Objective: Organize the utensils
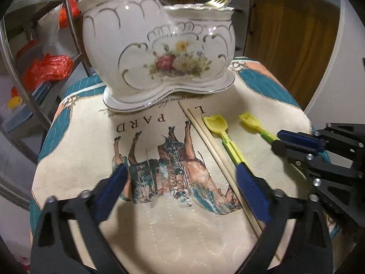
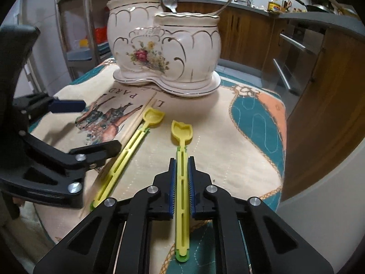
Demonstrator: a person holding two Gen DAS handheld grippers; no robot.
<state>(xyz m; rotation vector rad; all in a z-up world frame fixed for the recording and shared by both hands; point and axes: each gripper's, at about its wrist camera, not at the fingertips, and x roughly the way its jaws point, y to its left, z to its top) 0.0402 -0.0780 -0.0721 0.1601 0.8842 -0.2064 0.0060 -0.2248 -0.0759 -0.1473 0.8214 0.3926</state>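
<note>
We pinch right yellow plastic spoon-stick [image 2: 182,180] with right tongs [image 2: 182,182], blue pads tight on handle, in front of white flowered china holder [image 2: 166,52]. Left tongs [image 1: 180,194] wide open, holding nothing, beside chopsticks [image 1: 212,146]. Next, we think: lift, drop into holder's cup.

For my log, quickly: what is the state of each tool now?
Left tool: open, holding nothing.
Right tool: closed on a yellow spoon.
</note>
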